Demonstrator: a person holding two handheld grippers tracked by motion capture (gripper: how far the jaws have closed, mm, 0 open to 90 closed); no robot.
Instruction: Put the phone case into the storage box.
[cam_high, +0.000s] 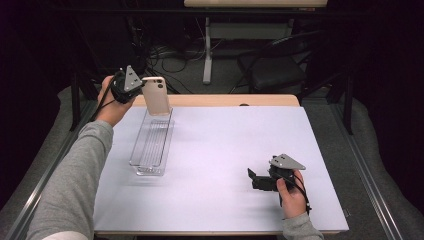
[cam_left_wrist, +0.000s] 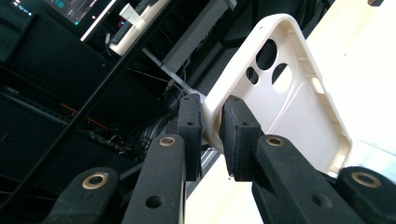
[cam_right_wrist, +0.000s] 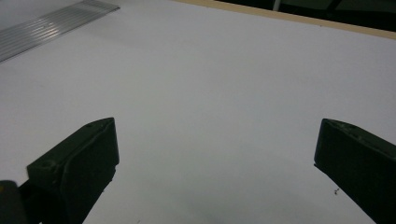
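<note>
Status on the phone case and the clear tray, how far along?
Done: left tongs are shut on the cream phone case, lifted over the far end of the clear tray. In hand: the case hangs above it. Left: probably setting it down. Right tongs rest open on the table.

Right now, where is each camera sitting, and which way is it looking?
High view: above the person's side of the table, looking forward and down; both sleeves, hands and grippers show.
Left gripper view: on the left gripper, looking along its jaws, shut on the cream phone case, with dark furniture behind.
Right gripper view: on the right gripper, low over the white tabletop; its jaws stand wide apart, nothing between them.
Shared: the high and left gripper views show the phone case; the high and right gripper views show the clear tray.
</note>
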